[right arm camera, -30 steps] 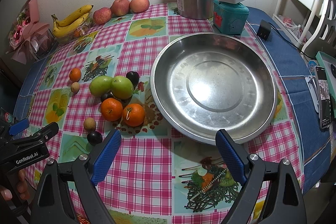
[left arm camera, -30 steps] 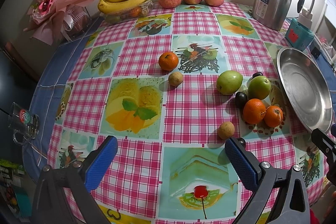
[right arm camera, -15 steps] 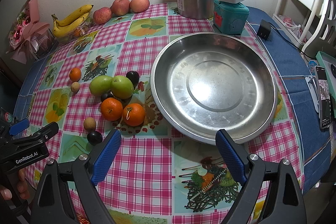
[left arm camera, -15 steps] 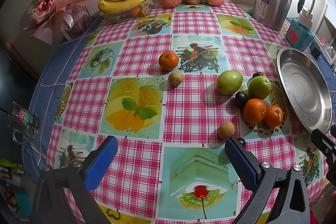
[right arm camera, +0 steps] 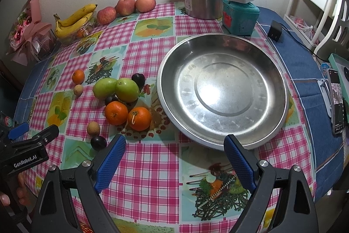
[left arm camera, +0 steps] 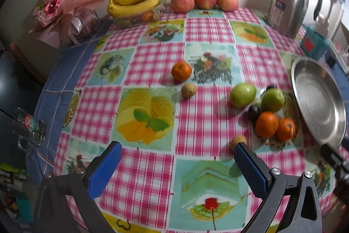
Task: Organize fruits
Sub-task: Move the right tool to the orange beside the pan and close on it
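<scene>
We hold the left gripper (left arm camera: 176, 158) and the right gripper (right arm camera: 174, 153) above the checked tablecloth (right arm camera: 152, 158), both with fingers spread wide and holding nothing. Two oranges (right arm camera: 127, 115), two green fruits (right arm camera: 116, 88) and dark plums (small ones) cluster just left of the steel dish (right arm camera: 222, 91).

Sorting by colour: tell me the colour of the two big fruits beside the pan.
Green; clearest in the right wrist view, left of the pan.
</scene>
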Available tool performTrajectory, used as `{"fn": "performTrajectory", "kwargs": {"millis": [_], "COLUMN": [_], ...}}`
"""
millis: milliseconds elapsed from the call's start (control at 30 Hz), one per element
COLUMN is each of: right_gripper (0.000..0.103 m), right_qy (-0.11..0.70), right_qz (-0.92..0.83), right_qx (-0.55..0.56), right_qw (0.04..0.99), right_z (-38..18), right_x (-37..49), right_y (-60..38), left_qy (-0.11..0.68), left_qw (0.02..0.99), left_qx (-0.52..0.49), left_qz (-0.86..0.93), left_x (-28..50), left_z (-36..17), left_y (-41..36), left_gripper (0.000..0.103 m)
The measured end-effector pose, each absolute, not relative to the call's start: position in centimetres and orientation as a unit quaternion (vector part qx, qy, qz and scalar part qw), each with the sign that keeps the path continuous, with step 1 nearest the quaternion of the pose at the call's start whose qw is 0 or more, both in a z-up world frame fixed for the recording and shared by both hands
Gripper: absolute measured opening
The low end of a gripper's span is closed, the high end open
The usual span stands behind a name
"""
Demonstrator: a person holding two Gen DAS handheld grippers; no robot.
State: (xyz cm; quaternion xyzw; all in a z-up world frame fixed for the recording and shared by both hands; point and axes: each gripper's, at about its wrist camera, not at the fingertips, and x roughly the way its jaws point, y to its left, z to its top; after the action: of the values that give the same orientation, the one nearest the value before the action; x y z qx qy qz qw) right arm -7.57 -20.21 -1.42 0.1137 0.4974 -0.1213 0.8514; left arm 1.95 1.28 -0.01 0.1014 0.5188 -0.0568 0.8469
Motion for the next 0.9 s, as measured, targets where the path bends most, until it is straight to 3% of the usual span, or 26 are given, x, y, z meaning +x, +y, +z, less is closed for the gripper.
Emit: {"fn": "performTrajectory", "kwargs": {"millis": [233, 900], "right_gripper": [0.092, 0.092], "right_qy": [0.495, 0.528], "right_qz": [-0.104, -0.107], "right_qx": [0.116, 0.148], "right_qw": [0.855, 0.829], "right_z": [-0.1, -1.0], "right_x": [-5.7, 0.3], "right_y": [-19.1, -19.0], "left_qy": [0.508, 0.495], "left_qw": [0.858, 0.868], "left_qx": [0.060, 0.023], "left_qz": [-0.040, -0.030], "left_x": [4.3, 9.4], "left_z": [2.2, 1.2], "left_y": [0.9, 0.7], "left_gripper": [0.103, 0.103]}}
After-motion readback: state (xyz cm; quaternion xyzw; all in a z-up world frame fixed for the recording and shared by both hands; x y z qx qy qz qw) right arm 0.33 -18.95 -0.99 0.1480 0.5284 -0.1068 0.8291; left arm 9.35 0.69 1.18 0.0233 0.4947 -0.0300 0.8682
